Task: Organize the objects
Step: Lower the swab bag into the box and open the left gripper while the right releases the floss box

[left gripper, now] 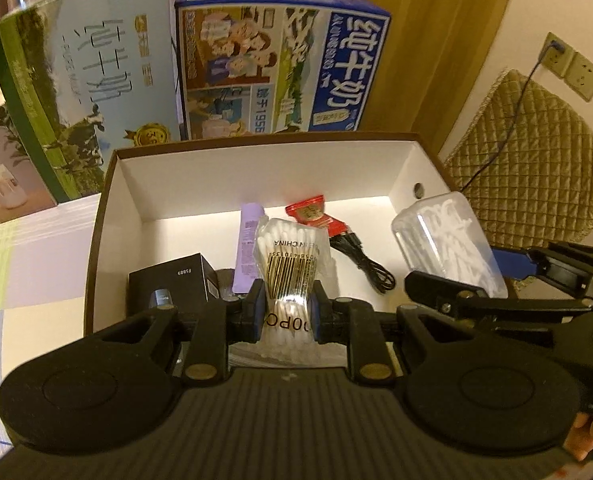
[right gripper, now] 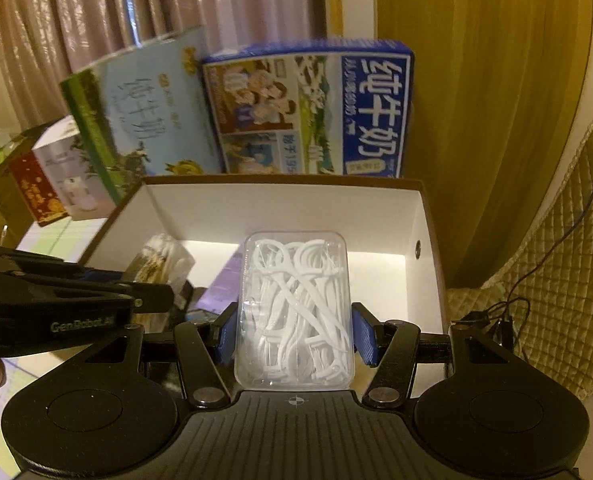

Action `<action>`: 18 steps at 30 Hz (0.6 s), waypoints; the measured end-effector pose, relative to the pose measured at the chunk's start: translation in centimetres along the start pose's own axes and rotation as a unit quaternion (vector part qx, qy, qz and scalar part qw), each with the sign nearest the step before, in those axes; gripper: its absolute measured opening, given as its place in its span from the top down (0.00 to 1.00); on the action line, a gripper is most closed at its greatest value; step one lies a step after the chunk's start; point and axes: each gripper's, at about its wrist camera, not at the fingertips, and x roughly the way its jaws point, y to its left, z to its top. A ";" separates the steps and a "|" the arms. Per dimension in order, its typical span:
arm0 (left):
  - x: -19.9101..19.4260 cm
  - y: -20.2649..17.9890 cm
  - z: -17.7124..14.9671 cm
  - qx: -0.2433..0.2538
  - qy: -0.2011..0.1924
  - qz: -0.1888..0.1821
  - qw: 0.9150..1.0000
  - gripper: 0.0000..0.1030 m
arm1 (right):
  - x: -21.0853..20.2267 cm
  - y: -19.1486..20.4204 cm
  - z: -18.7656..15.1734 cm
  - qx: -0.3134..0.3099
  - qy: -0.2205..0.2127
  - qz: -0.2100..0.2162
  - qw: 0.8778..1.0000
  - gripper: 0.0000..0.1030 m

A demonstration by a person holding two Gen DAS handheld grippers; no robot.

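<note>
Left wrist view shows the left claw (left gripper: 286, 314) pinching a bag of cotton swabs (left gripper: 290, 256) low on its length, held over the near end of the open cardboard box (left gripper: 256, 168). Right wrist view shows the right claw (right gripper: 294, 334) clamped on the sides of a clear case of floss picks (right gripper: 296, 312), held above the right half of the same box. Already on the box floor lie a small black carton (left gripper: 172, 284), a purple tube (left gripper: 248, 244), a red sachet (left gripper: 310, 212) and a black cable (left gripper: 366, 262).

The swab bag is soft and squeezed thin at the grip, so it may flop or slide out sideways, probably landing on the tube or carton instead of bare floor. The floss case is smooth, hard plastic; a slack grip could let it slip, tilt, and perhaps pop open. Both claws hang close together over one box, so lowering them at once risks a knock. The case could also come down on the cable and sit crooked.
</note>
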 end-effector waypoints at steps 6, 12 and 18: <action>2.8 0.6 0.7 -0.005 0.019 0.010 1.000 0.82 | 2.7 -1.3 0.8 0.004 0.020 -0.011 1.000 0.47; 5.6 1.1 1.2 -0.007 0.039 0.015 0.999 0.82 | 4.9 -2.0 1.3 0.002 0.035 -0.016 0.999 0.47; 7.6 1.6 1.8 -0.012 0.046 0.020 0.999 0.80 | 6.5 -2.4 1.9 0.005 0.045 -0.016 0.999 0.47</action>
